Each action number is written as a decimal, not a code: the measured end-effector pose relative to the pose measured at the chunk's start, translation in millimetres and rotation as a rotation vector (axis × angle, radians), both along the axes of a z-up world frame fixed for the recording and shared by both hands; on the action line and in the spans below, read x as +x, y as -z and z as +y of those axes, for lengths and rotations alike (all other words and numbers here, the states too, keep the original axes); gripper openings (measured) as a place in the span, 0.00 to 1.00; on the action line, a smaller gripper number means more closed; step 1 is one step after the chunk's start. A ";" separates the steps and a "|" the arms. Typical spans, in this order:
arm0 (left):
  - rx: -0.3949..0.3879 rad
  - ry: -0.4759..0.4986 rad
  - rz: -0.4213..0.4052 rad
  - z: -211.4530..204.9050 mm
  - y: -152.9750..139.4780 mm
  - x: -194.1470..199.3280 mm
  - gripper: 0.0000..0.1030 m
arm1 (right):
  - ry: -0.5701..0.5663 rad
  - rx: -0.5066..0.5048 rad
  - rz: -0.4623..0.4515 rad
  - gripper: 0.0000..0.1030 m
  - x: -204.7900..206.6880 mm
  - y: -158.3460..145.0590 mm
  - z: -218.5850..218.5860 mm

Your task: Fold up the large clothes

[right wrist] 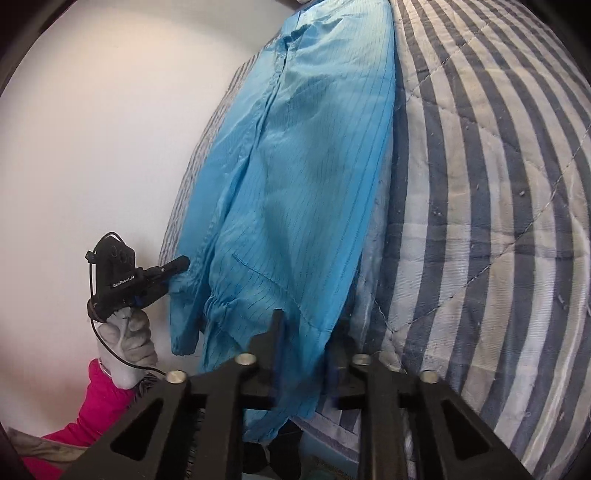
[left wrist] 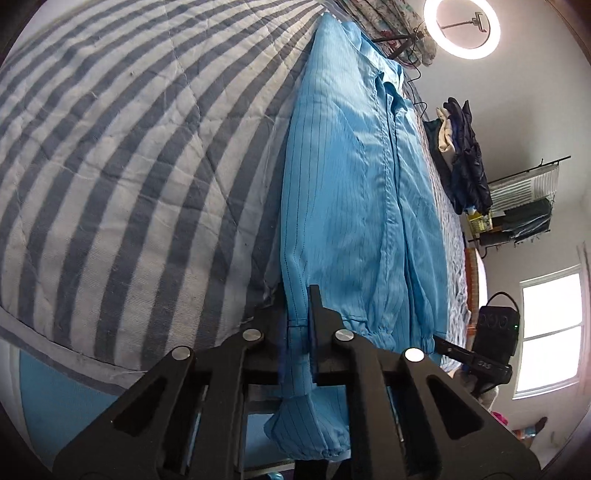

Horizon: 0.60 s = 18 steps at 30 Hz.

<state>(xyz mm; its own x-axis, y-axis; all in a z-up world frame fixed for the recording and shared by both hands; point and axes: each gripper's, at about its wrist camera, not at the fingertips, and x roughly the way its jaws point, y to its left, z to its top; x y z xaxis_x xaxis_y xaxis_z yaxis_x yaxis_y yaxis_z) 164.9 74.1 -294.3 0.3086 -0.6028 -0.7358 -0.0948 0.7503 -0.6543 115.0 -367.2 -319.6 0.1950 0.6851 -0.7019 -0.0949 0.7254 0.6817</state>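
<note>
Blue pinstriped garment lies lengthwise on the bed, on a striped quilt, already narrowed into a long strip with its front placket running down the middle; cuffed ends hang off the near edge of the bed. Left gripper: fingers pressed together, pinching the hem end of the strip. Right gripper: fingers closed on the near edge of the same end, cloth visible between them. Gloved hand in a pink sleeve carries the left gripper in the right wrist view. Judgement: both near corners are secured, so the step in hand is the grip before a lengthwise fold. Next move probably calls for lifting both corners together, evenly, and carrying them toward the collar end, keeping the strip's side edges aligned. Thin fabric, likely to sag between the grips. Room: quilt open to one side; the other long edge sits near the bed's edge. Ring light and hanging dark clothes stand beyond the bed.
</note>
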 end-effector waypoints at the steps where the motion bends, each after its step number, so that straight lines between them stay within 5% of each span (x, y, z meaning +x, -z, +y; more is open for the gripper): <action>1: 0.007 -0.002 -0.007 -1.8 -2.2 -0.8 0.04 | 0.001 -0.006 -0.004 0.03 -0.3 -1.8 -0.9; 9: -0.034 0.039 -0.076 -23.0 -33.0 -7.2 0.02 | -0.002 -0.003 -0.054 0.01 0.1 -32.4 -10.0; 18: -0.137 -0.002 -0.130 -22.3 -68.3 33.1 0.01 | 0.064 0.175 -0.068 0.00 22.1 -38.7 -22.2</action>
